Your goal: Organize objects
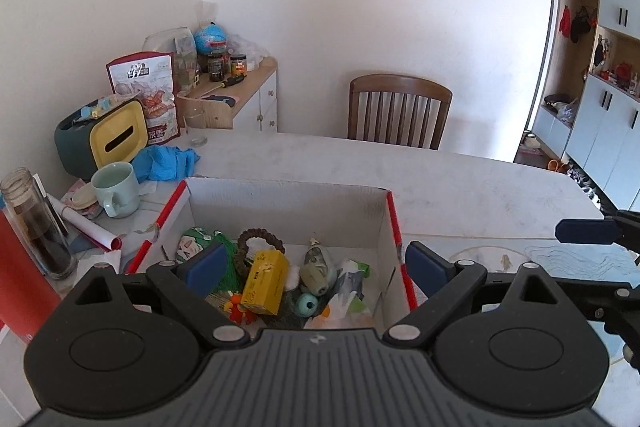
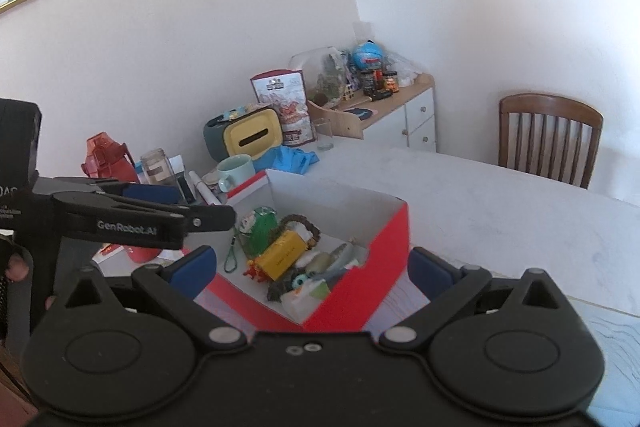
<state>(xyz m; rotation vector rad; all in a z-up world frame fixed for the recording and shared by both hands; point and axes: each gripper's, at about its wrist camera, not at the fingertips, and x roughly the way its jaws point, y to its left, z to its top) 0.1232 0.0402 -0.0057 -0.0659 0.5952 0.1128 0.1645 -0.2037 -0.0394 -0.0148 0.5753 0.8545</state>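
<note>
- Left gripper (image 1: 314, 269) fingers spread apart, empty, above the red-and-white open cardboard box (image 1: 280, 195) on the white desk (image 1: 460, 187).
- Right gripper (image 2: 314, 273) fingers also apart, empty, near the box.
- Yellow rectangular carton (image 1: 265, 281) lies inside among clutter: likely light, stiff; pinch across its narrow sides.
- Brown beaded bracelet (image 1: 260, 239) beside it: floppy, may slip.

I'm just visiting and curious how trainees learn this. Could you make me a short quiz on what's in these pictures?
1. True or false: the left gripper is open and holds nothing.
2. What colour is the small carton inside the red box?
3. The mug stands: A) inside the box, B) on the table left of the box, C) on the chair.

Key: 1 true. 2 yellow. 3 B.
</note>
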